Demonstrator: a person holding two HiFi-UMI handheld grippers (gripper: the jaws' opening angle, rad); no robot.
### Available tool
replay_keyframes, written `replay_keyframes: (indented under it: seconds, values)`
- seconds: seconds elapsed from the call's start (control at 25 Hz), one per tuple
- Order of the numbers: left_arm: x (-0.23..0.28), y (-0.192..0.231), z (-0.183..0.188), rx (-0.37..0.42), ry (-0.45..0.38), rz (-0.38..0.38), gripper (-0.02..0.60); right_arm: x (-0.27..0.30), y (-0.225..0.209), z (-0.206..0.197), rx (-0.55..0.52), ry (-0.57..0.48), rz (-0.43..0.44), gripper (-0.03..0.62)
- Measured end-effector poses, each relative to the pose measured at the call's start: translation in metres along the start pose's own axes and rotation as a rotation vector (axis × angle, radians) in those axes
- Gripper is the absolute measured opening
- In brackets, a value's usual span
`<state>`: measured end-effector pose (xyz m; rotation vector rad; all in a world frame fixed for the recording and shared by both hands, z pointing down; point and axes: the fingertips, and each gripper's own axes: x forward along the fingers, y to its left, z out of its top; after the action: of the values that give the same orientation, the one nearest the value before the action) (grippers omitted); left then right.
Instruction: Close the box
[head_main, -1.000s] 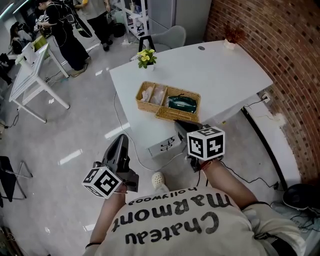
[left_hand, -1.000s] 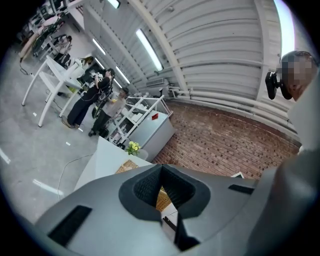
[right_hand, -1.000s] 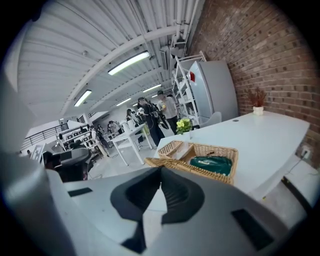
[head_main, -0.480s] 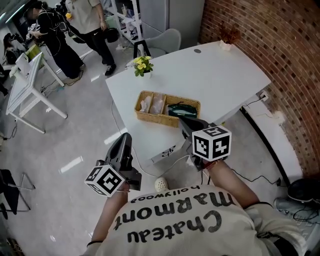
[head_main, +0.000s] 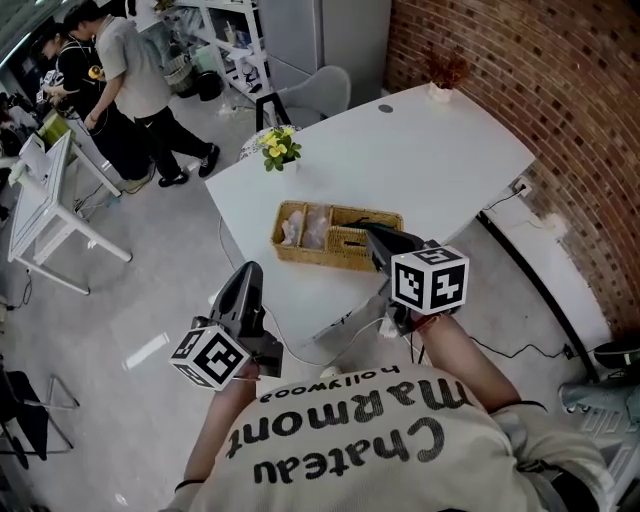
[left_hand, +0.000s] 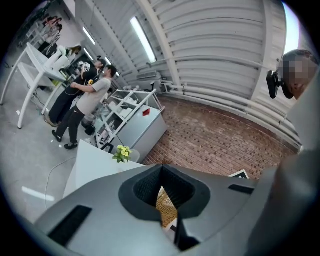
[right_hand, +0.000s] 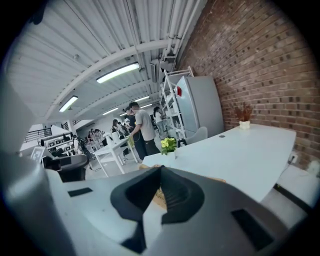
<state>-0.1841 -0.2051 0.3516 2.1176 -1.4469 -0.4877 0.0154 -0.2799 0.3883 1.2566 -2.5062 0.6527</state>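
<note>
Jaws of the left tool (head_main: 247, 277) sit pressed almost together with nothing between them. It hangs over the floor, off the worktop (head_main: 440, 150), at 7 o'clock from the wicker box (head_main: 325, 257). The box rests near the worktop's front edge, compartments uncovered, with yellow flowers (head_main: 277, 147) at its 11 o'clock. At its 4 o'clock the right tool (head_main: 377, 237) points toward it, jaws likewise closed on nothing.

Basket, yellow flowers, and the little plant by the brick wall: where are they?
Basket (head_main: 315, 257), head view, its woven front wall.
Yellow flowers (head_main: 277, 147), head view, the blooms.
Little plant (head_main: 440, 73), head view, its reddish sprigs.
</note>
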Motion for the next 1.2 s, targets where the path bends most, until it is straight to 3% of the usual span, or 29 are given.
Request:
replay_keyframes:
  seconds: [0.76, 1.2]
  values:
    - [0.019, 0.04, 0.011, -0.022, 0.024, -0.036, 0.002, 0.023, -0.021, 0.016, 0.019, -0.025, -0.118, 0.018]
    - [0.006, 0.062, 0.008, -0.028, 0.034, 0.034, 0.002, 0.036, -0.033, 0.021, 0.036, -0.037, -0.133, 0.02]
